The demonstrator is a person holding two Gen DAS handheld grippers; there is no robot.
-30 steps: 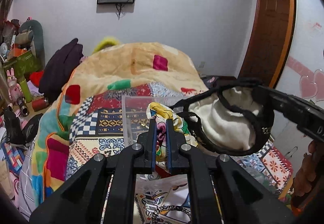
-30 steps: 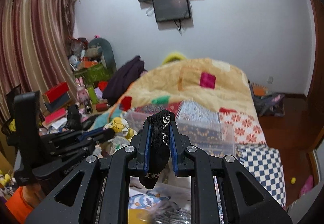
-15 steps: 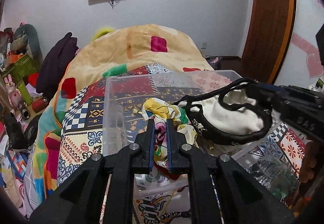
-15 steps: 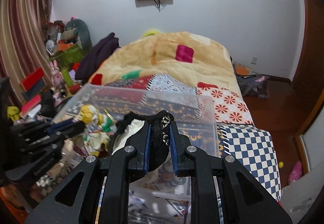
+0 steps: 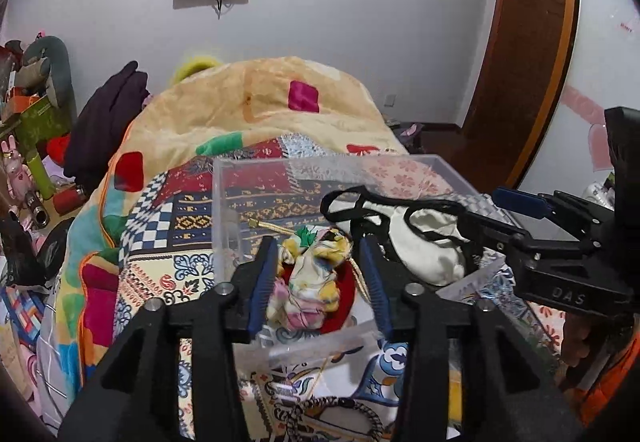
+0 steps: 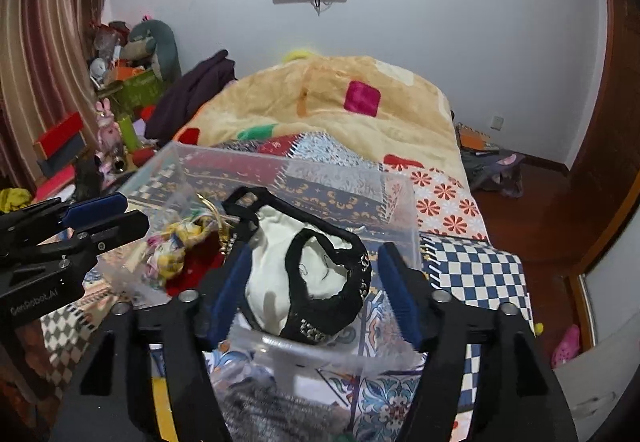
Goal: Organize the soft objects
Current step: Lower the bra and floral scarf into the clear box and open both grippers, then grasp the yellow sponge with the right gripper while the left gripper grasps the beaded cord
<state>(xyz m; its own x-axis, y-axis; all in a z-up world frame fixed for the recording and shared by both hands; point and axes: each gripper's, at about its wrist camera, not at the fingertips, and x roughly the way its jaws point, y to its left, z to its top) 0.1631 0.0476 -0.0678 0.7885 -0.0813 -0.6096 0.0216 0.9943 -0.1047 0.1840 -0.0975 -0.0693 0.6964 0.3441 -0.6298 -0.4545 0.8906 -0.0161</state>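
A clear plastic box (image 5: 224, 202) (image 6: 400, 202) stands on the patterned bed. In it lie a yellow, white and pink patterned cloth bundle (image 5: 312, 282) (image 6: 176, 246) on something red, and a cream pouch with black trim (image 5: 428, 238) (image 6: 304, 278). My left gripper (image 5: 320, 282) is open over the box's near wall, its jaws either side of the bundle. My right gripper (image 6: 316, 290) is open with the cream pouch between its jaws. Each gripper shows in the other's view, left gripper (image 6: 100, 218), right gripper (image 5: 520, 206).
A beige blanket (image 5: 260, 110) is heaped at the bed's far end with dark clothes (image 5: 104, 126) beside it. Cluttered boxes and toys (image 6: 116, 102) fill the left side. A wooden door (image 5: 520, 62) is on the right. A braided cord (image 5: 340, 414) lies on the bed in front of the box.
Both grippers opened and let go: the patterned bundle and the cream pouch now lie in the clear box. Both grippers came down closer to the box.
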